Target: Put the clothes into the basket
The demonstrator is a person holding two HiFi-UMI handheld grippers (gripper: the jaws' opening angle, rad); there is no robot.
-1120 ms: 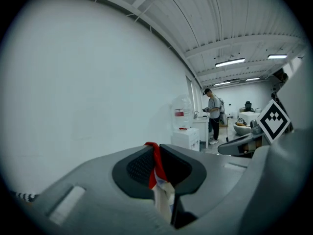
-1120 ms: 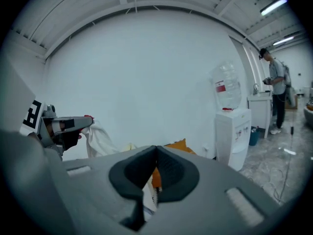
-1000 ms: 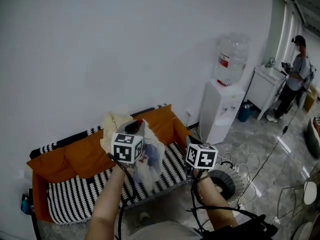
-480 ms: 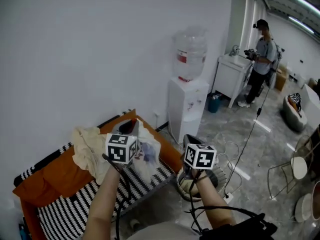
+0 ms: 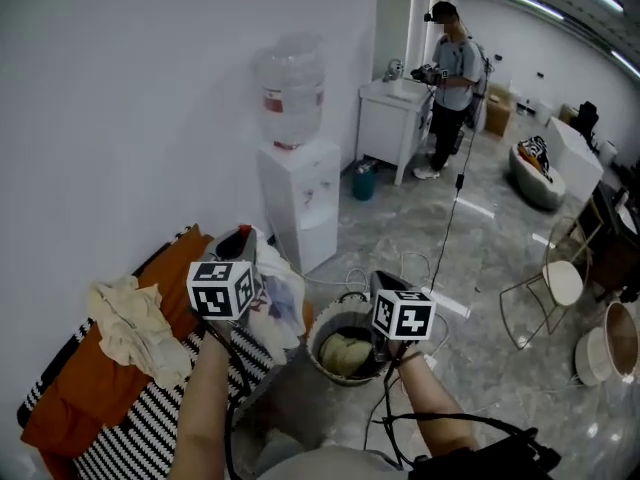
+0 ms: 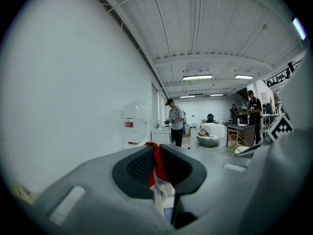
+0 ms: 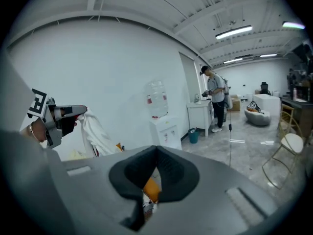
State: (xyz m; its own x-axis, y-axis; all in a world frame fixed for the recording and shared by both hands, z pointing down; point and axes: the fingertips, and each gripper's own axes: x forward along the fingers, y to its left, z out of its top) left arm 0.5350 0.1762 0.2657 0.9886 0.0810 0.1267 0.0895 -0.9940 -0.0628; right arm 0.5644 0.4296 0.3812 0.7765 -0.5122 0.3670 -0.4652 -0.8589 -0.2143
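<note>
My left gripper (image 5: 243, 240) is shut on a white printed garment (image 5: 278, 300) with a red edge, which hangs from it over the sofa's right end. In the left gripper view that red and white cloth (image 6: 157, 166) is pinched between the pads. My right gripper (image 5: 381, 280) is above the dark round basket (image 5: 316, 340) on the floor, and its jaws (image 7: 156, 150) meet with nothing between them. A beige cloth (image 5: 350, 354) lies in the basket. The right gripper view shows the left gripper (image 7: 73, 112) with the garment (image 7: 97, 131) hanging from it. A cream garment (image 5: 132, 323) lies on the sofa.
The sofa (image 5: 150, 423) has orange cushions and a striped seat, at lower left against the wall. A water dispenser (image 5: 298, 183) stands just behind the basket. Cables (image 5: 445, 258) trail over the floor. A person (image 5: 450, 78) stands by a white cabinet (image 5: 395, 118); a chair (image 5: 560, 283) is at right.
Both grippers have swung right, from over the sofa to the basket, and the printed garment went along in the left gripper. The basket has come into full view below the right gripper.
</note>
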